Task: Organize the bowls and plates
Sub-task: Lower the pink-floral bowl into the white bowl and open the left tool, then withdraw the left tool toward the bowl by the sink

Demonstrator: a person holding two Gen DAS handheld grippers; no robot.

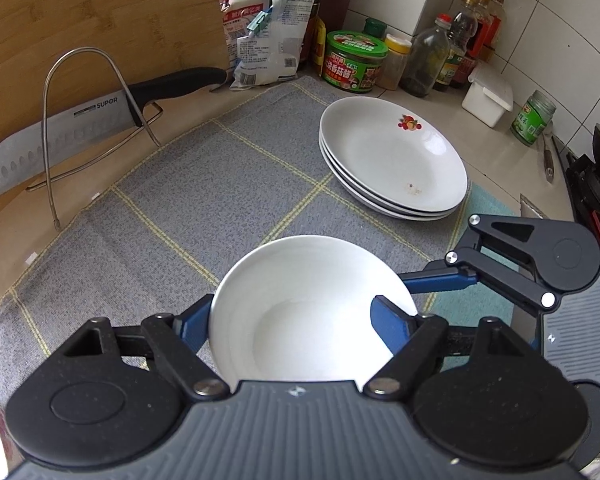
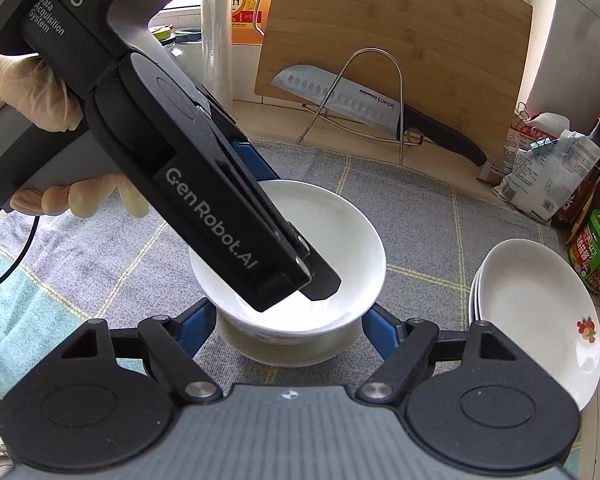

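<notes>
A white bowl (image 1: 300,312) sits between the blue fingers of my left gripper (image 1: 296,320), which is wide open around it. In the right wrist view the same bowl (image 2: 340,224) rests nested in another white bowl (image 2: 284,344) on the grey cloth. My right gripper (image 2: 288,332) is wide open on either side of the lower bowl, and the left gripper's body (image 2: 220,208) reaches down into the upper bowl. A stack of three white plates (image 1: 396,160) with a fruit print lies on the cloth to the right, and it also shows in the right wrist view (image 2: 540,312).
A grey checked cloth (image 1: 180,208) covers the counter. A cleaver (image 1: 60,136) leans in a wire rack against a bamboo board (image 1: 100,20). Jars, bottles and packets (image 1: 356,60) line the back wall. A white box (image 1: 488,100) and a green jar (image 1: 534,118) stand at right.
</notes>
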